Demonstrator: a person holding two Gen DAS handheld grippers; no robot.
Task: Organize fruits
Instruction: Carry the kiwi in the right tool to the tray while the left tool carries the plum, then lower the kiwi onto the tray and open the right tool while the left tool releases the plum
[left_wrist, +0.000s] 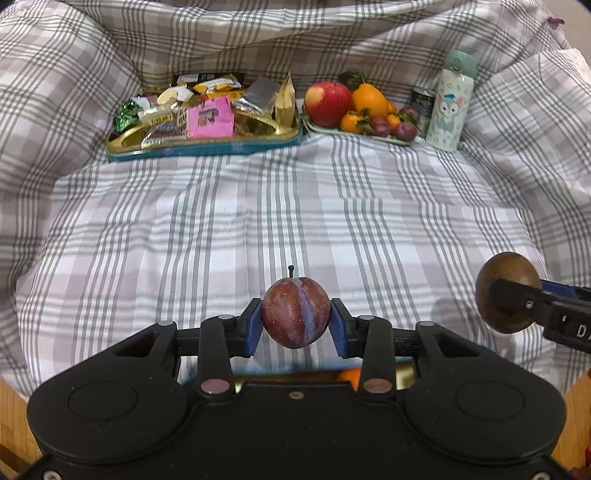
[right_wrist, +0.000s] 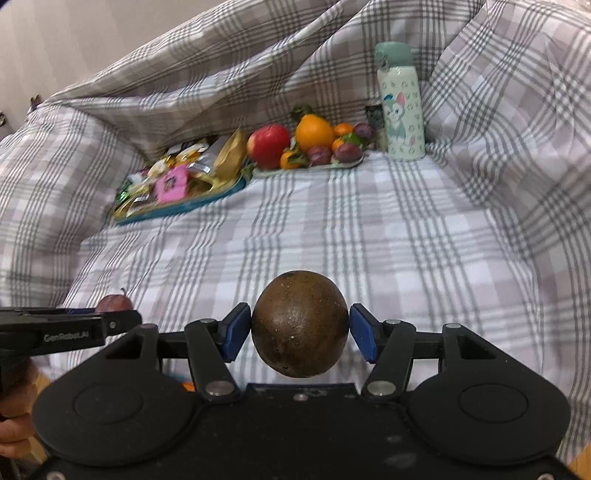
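My left gripper (left_wrist: 296, 320) is shut on a dark red plum (left_wrist: 296, 314) with its stem up, held above the checked cloth. My right gripper (right_wrist: 300, 328) is shut on a round brown fruit (right_wrist: 300, 323); it also shows at the right of the left wrist view (left_wrist: 506, 291). The left gripper (right_wrist: 110, 323) with the plum (right_wrist: 113, 303) shows at the left of the right wrist view. At the back, a pale green fruit tray (left_wrist: 365, 137) (right_wrist: 306, 168) holds a red apple (left_wrist: 328, 103), an orange (left_wrist: 369, 99), small tangerines and plums.
A gold and teal snack tray (left_wrist: 207, 146) (right_wrist: 177, 206) with several packets sits left of the fruit tray. A pale green cartoon bottle (left_wrist: 448, 103) (right_wrist: 400, 107) and a small dark can (left_wrist: 423, 103) stand to its right. Cloth folds rise at the sides and back.
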